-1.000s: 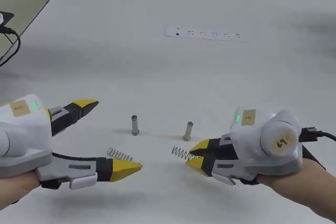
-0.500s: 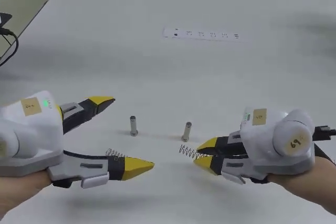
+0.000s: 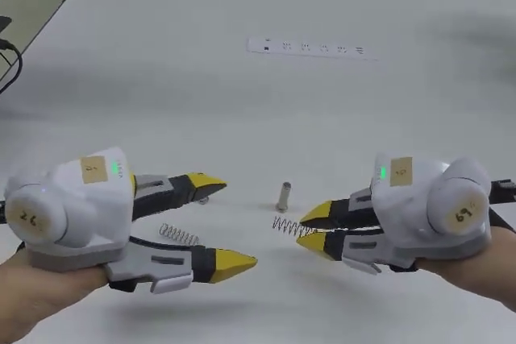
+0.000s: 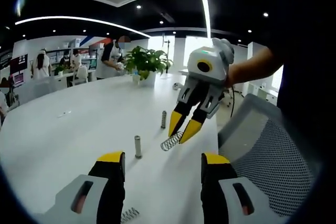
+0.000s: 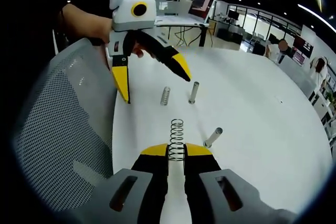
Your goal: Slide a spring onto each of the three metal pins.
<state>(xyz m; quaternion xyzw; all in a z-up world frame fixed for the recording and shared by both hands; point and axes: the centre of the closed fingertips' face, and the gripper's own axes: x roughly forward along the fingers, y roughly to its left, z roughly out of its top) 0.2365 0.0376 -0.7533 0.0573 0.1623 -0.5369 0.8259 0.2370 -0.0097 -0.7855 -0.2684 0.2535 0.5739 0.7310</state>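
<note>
Closing in: your L gripper has pushed fwd, jaws apart, over the loose 2nd spring near the front edge of the tabletop.
R gripper stays clamped on its spring, just beside the bare pin. Threading looks next.

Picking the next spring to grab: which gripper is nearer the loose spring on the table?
Left. The loose spring lies between the left gripper's open fingers, near their base. The right gripper, shut on a second spring, sits farther away to its right.
</note>
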